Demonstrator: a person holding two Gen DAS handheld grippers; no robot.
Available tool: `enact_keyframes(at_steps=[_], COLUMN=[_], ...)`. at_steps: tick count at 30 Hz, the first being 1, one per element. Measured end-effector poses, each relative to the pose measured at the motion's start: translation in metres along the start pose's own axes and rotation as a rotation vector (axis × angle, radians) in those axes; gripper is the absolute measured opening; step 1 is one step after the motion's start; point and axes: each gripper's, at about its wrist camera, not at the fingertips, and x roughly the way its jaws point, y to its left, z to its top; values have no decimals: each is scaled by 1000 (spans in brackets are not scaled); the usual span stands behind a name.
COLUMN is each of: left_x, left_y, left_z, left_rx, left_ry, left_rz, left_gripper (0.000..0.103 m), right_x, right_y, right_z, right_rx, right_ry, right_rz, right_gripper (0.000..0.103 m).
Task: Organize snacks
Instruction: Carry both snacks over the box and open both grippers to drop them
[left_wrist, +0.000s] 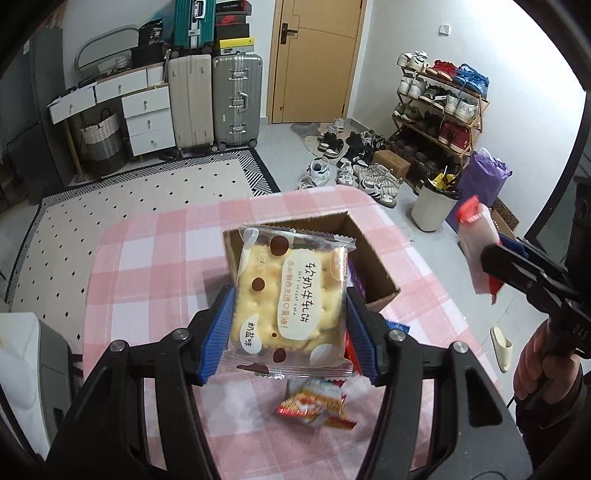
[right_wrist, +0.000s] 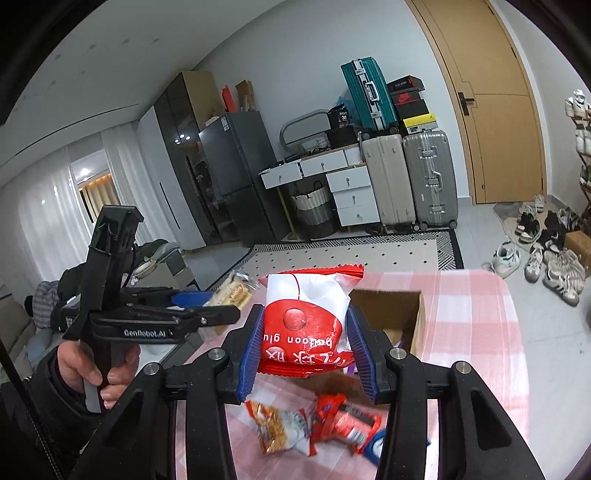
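My left gripper is shut on a clear-wrapped yellow cracker packet and holds it above the table in front of the open cardboard box. My right gripper is shut on a red and white snack packet, raised near the box. The right gripper with its packet also shows at the right of the left wrist view. The left gripper with the cracker packet also shows in the right wrist view. Loose snack packets lie on the pink checked tablecloth; they also show in the right wrist view.
Some wrapped snacks lie inside the box. The table's far edge drops to a floor with a dotted rug, scattered shoes, a shoe rack, a white bin, suitcases and a white drawer unit.
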Motion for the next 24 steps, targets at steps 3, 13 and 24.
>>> enact_keyframes(at_steps=[3,13,24], left_x=[7,68,156], left_y=[-6,-4,20], left_z=[16,45,31], left_rx=[3,-13,-40], left_ry=[-6,65,177], left_rz=[-6,-10,-26], left_gripper=[56,56,56], right_x=[7,59,119], right_y=[-6,-43,-84], right_z=[16,24,7], right_rx=[-5,53,103], right_ry=[3,53,135], right_rz=[-7,-18,-22], right_gripper=[45,45,45])
